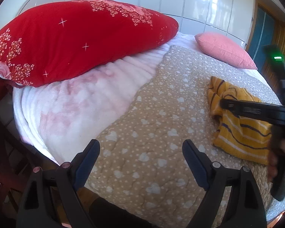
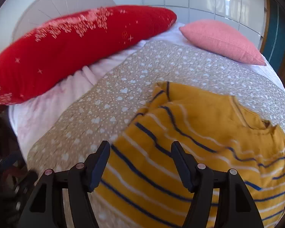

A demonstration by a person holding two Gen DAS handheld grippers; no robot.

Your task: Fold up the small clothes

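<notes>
On the bedspread (image 2: 112, 102), toward its right side, one small yellow striped shirt (image 2: 199, 142) is spread out, somewhat rumpled, with a sleeve bunched at its far left corner. The right gripper (image 2: 140, 157) is held low over the shirt's near left part with its jaws wide apart; nothing is clamped between them, though whether the fingertips touch the cloth cannot be told through the blur. The left gripper (image 1: 141, 157) is held over bare bedspread, well apart from the shirt, jaws likewise spread wide and empty.

The step in hand is judged to be the approach for a first grasp, since no fold appears to have been made yet. For the next move, an edge or sleeve would need to be pinched by the right gripper, and the left gripper brought across to the shirt so that the cloth can be flattened.

Counted: one shirt, two grippers, one red pillow (image 2: 72, 47), one pink pillow (image 2: 222, 41), one pale pink blanket (image 1: 81, 110).
</notes>
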